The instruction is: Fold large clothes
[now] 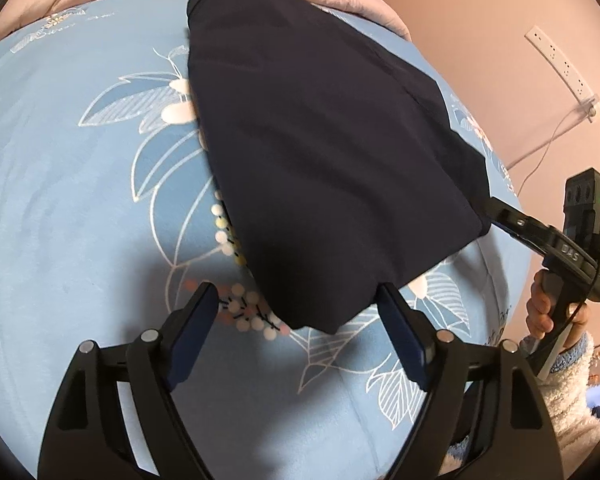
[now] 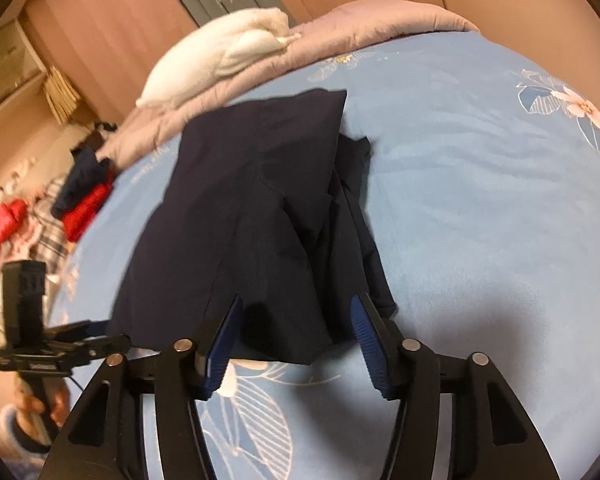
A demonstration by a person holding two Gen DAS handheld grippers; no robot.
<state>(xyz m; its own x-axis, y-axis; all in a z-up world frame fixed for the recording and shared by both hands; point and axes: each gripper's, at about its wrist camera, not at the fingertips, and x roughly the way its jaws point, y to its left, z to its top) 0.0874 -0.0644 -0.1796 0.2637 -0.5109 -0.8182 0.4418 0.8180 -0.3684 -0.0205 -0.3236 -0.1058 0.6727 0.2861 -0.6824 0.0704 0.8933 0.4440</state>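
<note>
A dark navy garment (image 1: pixel 320 152) lies partly folded on the blue floral bed sheet (image 1: pixel 60 200). My left gripper (image 1: pixel 296 292) is open, its fingers spread on either side of the garment's near corner, just above the sheet. In the right wrist view the same garment (image 2: pixel 252 216) lies bunched, with its near edge between the open fingers of my right gripper (image 2: pixel 300 304). The right gripper also shows in the left wrist view (image 1: pixel 496 212), touching the garment's right corner. The left gripper shows in the right wrist view (image 2: pixel 100 330) at the garment's left corner.
A mauve quilt (image 2: pixel 340 32) and a white towel (image 2: pixel 220 60) lie at the bed's far end. Red and plaid clothes (image 2: pixel 80 208) are piled beside the bed. A power strip (image 1: pixel 564 68) with a cable hangs on the pink wall.
</note>
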